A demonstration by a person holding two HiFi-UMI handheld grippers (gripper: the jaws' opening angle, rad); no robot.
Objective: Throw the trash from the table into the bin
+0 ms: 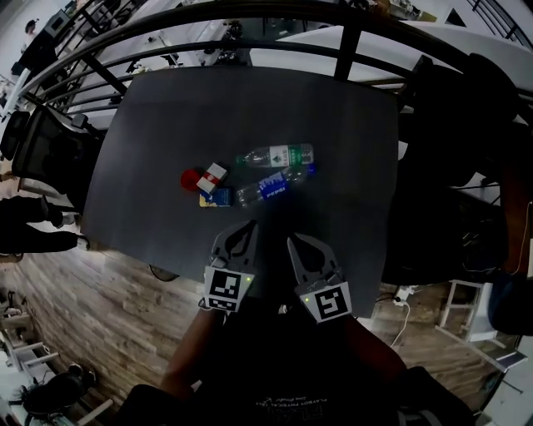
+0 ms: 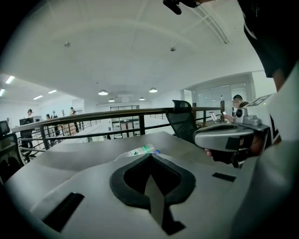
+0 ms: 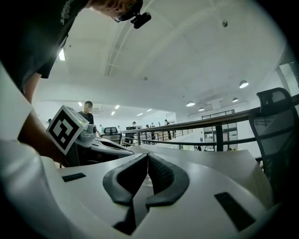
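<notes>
Trash lies in the middle of the dark table [image 1: 150,133]: a clear bottle with a green label [image 1: 276,156], a clear bottle with a blue label [image 1: 271,187], a red round thing [image 1: 192,178], a red-and-white carton [image 1: 215,174] and a small blue box [image 1: 218,197]. My left gripper [image 1: 251,225] and right gripper [image 1: 291,242] hover side by side over the table's near edge, both shut and empty. In the left gripper view the green-label bottle [image 2: 139,151] shows just beyond the shut jaws, and the right gripper's body [image 2: 224,136] is at the right.
A black railing [image 1: 250,25] runs behind the table. A black office chair [image 1: 46,146] stands at the left and dark furniture [image 1: 450,166] at the right. The floor below is wood [image 1: 100,299]. No bin shows in any view.
</notes>
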